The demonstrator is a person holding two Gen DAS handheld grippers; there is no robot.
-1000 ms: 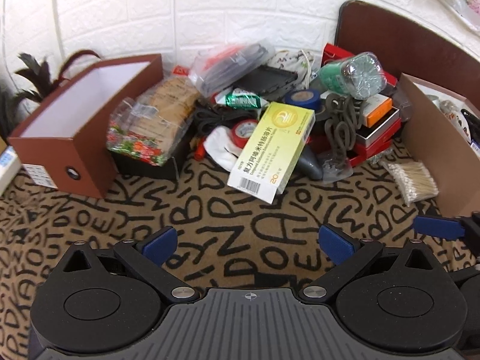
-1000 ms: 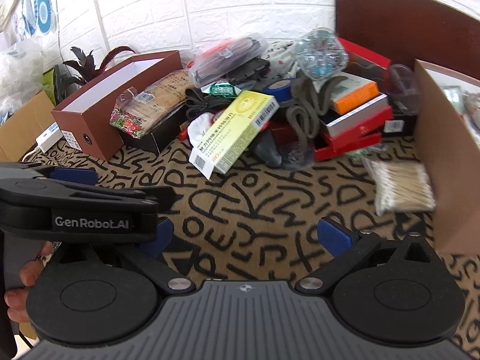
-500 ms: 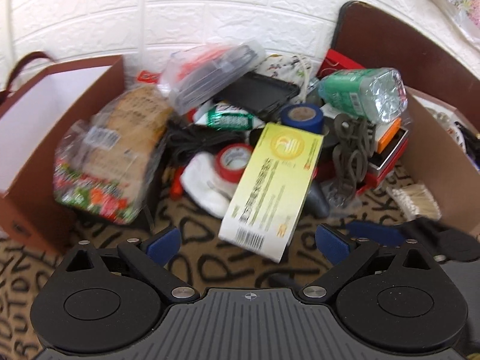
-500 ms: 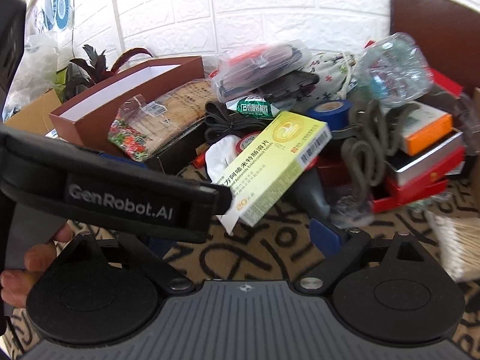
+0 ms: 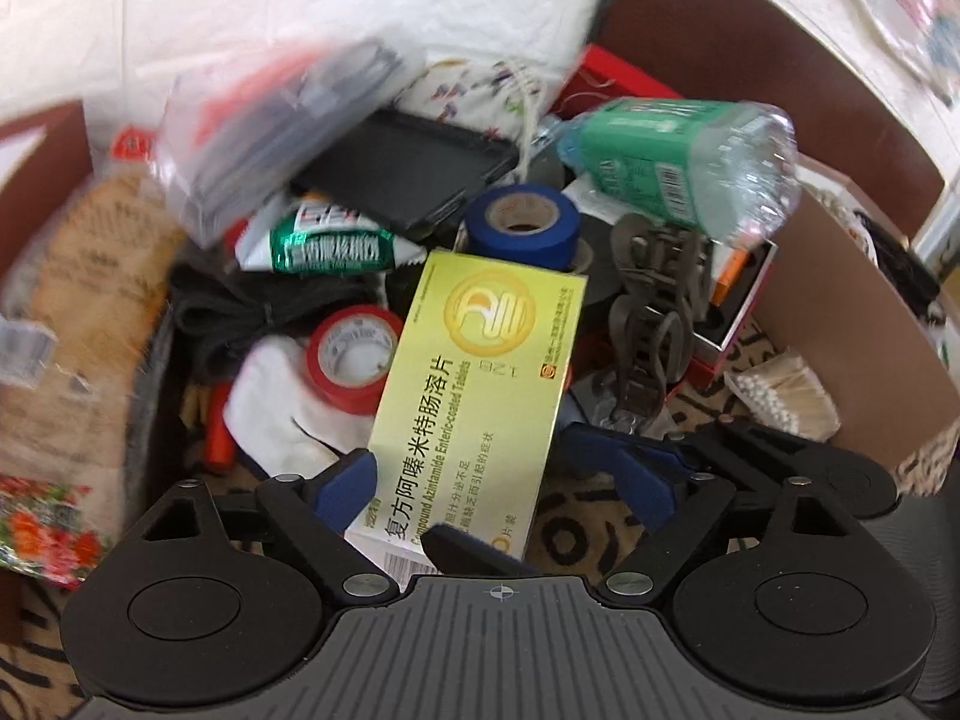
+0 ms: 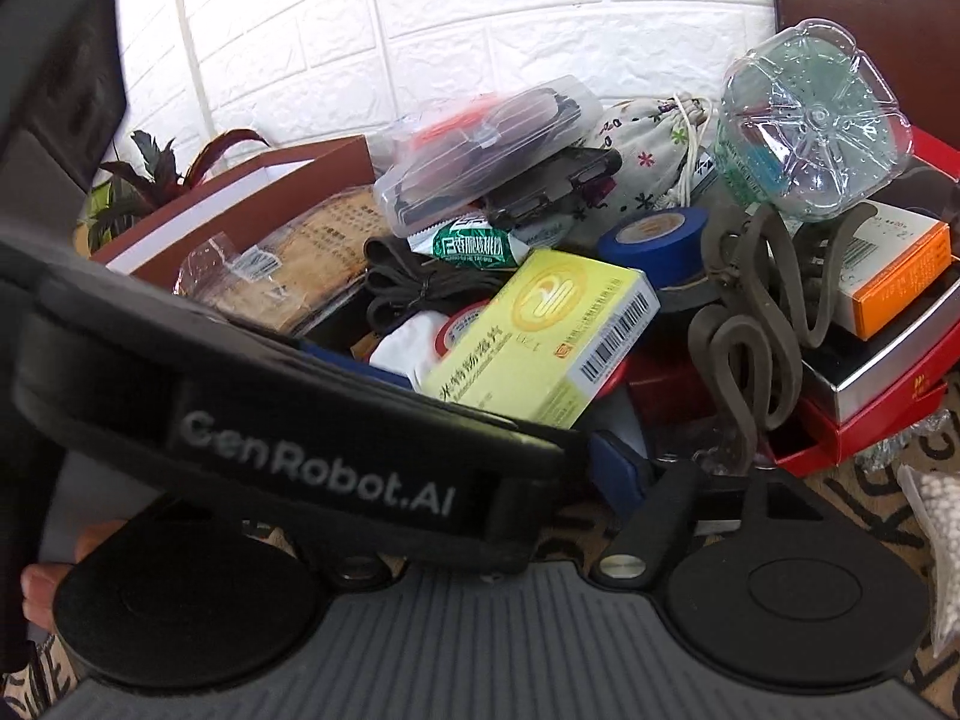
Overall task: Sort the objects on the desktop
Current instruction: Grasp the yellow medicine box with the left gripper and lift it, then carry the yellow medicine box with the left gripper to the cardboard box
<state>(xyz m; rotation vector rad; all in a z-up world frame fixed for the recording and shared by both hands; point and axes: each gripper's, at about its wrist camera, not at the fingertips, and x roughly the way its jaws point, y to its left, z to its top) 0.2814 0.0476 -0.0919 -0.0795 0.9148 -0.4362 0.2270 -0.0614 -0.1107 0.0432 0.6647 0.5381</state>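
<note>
Centrally, the yellow medicine box [image 5: 480, 384] is seen leaning on the heap of clutter, its lower end lying between the spread blue pads of the left tool [image 5: 498, 486]; whether either pad touches it cannot be told. A blue tape roll [image 5: 522, 225] stands just behind the box's upper end, and a red tape roll [image 5: 354, 354] lies beside it on a white cloth [image 5: 270, 408]. A green-labelled plastic bottle [image 5: 678, 162] rests on top of the heap, above a coiled grey strap [image 5: 654, 306]. Cotton swabs [image 5: 786, 396] are seen on the patterned worktop [image 5: 570, 534] beside a brown cardboard box [image 5: 840, 312]. The right tool [image 6: 480, 462] is largely covered by the left tool's body; only one of its blue pads [image 6: 618, 462] shows, so its opening cannot be told.
</note>
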